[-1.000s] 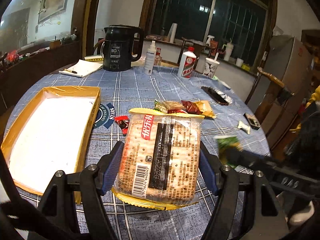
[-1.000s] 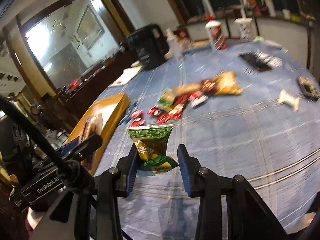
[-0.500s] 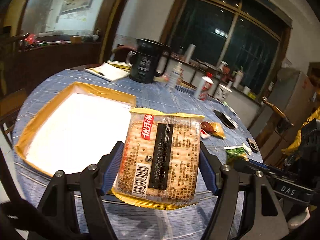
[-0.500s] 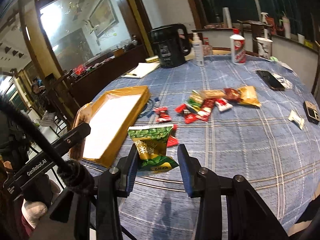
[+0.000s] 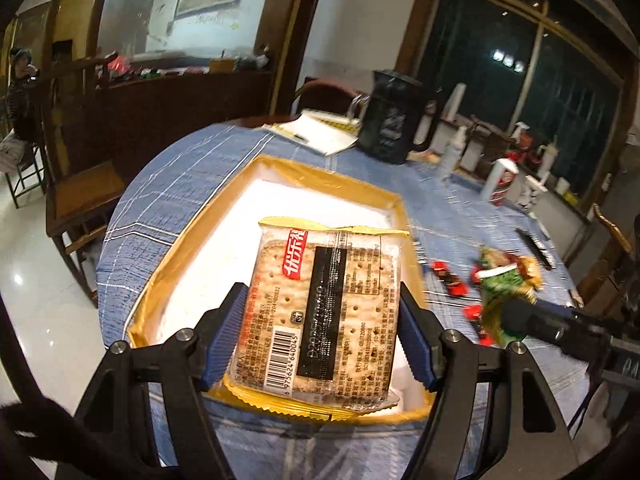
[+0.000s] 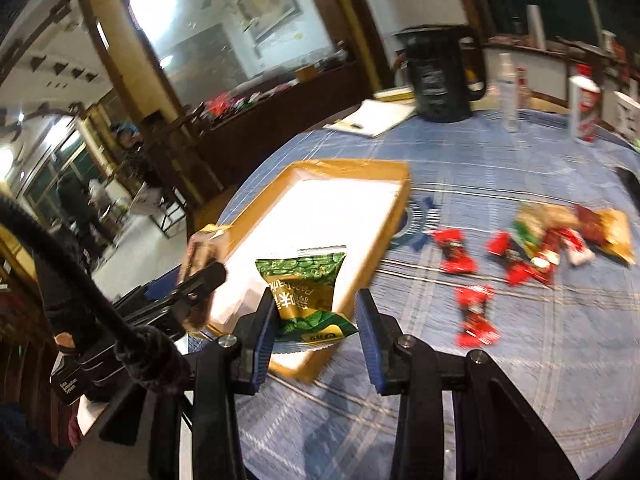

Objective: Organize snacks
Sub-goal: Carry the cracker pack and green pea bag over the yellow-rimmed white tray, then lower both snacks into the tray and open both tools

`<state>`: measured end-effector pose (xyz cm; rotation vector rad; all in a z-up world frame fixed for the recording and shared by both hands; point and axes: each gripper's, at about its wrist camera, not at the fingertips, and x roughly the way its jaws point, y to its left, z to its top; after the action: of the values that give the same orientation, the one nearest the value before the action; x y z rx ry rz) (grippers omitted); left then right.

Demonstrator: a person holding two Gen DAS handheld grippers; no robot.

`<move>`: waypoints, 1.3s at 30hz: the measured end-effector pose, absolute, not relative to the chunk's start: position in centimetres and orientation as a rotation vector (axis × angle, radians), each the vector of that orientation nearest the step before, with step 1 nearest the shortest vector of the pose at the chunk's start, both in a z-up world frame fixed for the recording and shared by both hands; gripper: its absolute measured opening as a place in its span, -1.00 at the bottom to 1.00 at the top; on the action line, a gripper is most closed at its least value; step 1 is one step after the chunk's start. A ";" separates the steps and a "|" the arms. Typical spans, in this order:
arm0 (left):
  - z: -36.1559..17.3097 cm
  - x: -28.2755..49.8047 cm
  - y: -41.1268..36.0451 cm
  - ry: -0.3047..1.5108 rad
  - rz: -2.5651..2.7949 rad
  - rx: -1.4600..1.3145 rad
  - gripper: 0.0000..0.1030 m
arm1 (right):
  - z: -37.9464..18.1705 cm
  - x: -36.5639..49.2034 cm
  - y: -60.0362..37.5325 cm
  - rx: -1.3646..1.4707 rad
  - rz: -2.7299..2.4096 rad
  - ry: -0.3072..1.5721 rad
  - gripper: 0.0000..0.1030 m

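Note:
My left gripper (image 5: pixel 320 336) is shut on a clear cracker pack (image 5: pixel 320 312) with yellow ends and holds it over the near end of the gold tray (image 5: pixel 320 168) with a white floor. My right gripper (image 6: pixel 316 320) is shut on a green pea packet (image 6: pixel 308 292) and holds it above the tray's near right corner (image 6: pixel 352 168). The packet also shows at the right of the left wrist view (image 5: pixel 500 292). Loose red, green and yellow snacks (image 6: pixel 536 240) lie on the blue checked cloth to the right of the tray.
A black kettle (image 6: pixel 440 76), a notepad (image 6: pixel 376 118), a spray bottle (image 6: pixel 508 92) and a red-and-white bottle (image 6: pixel 584 108) stand at the far side of the round table. A wooden chair (image 5: pixel 80 200) stands by the table's left edge.
Both grippers have swung left with their packs. The cracker pack now hangs over the tray, and the green packet has come over the tray's near corner.

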<state>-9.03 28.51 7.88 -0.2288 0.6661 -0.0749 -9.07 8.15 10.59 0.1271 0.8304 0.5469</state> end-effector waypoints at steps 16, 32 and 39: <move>3.9 -5.1 33.4 0.807 -0.007 -0.377 0.40 | 2.2 -1.4 18.4 -0.004 0.621 1.006 -0.25; 8.6 -10.9 31.1 0.664 -0.168 -0.555 0.51 | 8.5 -6.8 10.4 0.096 0.590 0.789 0.29; 10.4 -11.5 22.5 0.727 -0.321 -0.357 0.51 | 8.6 -8.3 -3.6 0.173 0.354 0.787 0.29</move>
<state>-11.55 22.52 10.36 -0.3566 0.7274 -0.3209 -8.28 -3.61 8.63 0.1732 0.7866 0.3539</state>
